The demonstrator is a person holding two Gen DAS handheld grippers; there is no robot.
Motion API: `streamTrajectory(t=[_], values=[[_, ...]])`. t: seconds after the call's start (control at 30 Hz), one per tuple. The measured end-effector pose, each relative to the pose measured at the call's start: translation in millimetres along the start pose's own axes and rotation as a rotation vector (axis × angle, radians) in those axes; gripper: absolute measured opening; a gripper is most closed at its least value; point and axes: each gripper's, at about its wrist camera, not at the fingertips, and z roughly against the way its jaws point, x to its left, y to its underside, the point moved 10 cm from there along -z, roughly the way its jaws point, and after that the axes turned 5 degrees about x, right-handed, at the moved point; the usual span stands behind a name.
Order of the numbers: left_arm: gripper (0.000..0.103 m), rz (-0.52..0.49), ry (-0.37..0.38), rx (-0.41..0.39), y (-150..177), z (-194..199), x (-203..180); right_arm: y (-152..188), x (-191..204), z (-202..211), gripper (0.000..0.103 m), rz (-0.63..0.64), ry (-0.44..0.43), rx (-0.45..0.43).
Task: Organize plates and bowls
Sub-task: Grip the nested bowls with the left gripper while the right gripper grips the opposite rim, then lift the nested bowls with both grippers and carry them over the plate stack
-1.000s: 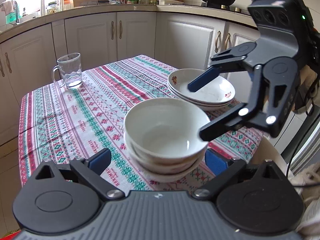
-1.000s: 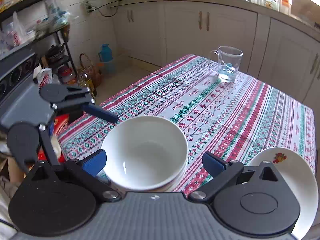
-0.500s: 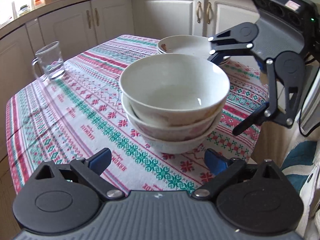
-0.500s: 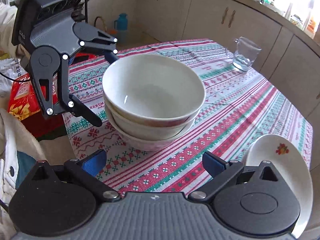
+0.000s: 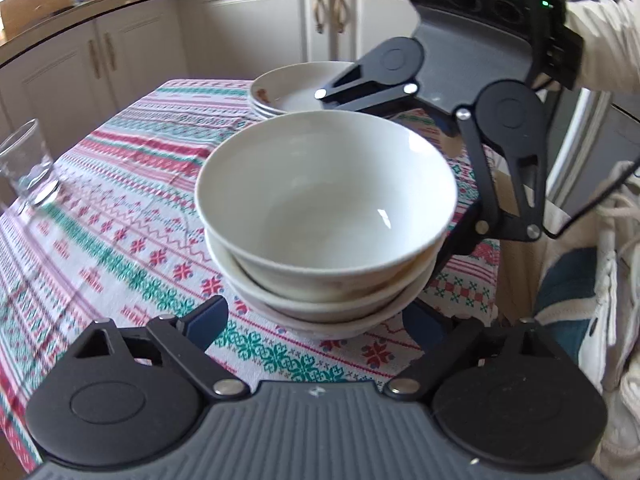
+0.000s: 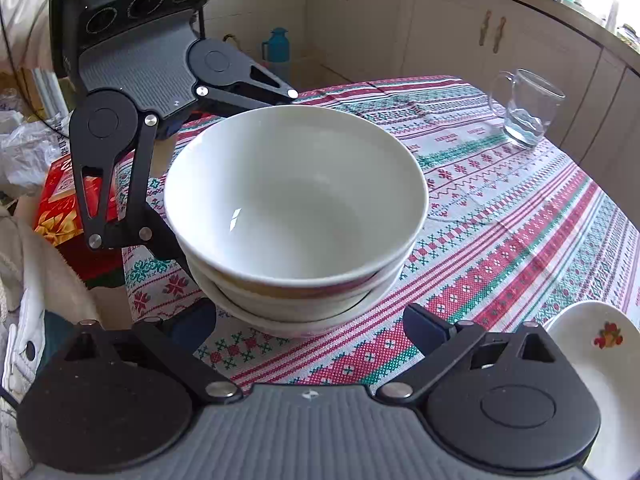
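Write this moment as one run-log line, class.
left gripper: open, flanking bowl stack | right gripper: open, flanking stack opposite | stack: on tablecloth | plates: stacked behind

Bowls: three stacked white ceramic bowls (image 5: 326, 216) on patterned tablecloth (image 5: 120, 208)
Plates: stacked white floral plates (image 5: 292, 88) behind
Left gripper (image 5: 316, 320): jaws spread

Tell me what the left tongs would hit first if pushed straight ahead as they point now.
Probably the stack of bowls: it sits right between the open left tongs, just ahead of their fingertips. The right tongs flank the stack's far side. Exact depth is unclear.
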Motion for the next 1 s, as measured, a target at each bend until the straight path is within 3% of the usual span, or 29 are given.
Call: streamTrajectory(t=[0.43,1.0], values=[[0.088,-0.051,0.094,-0.003,-3.8,-3.8,3.0,-6.1,2.9,0.0,0.091,0.059,-0.084,0.02],[0.085,-0.067,0.091,0.004,-5.0,-3.0,2.4,-9.7,4.0,0.2,0.089,0.051,-0.093,0.043]])
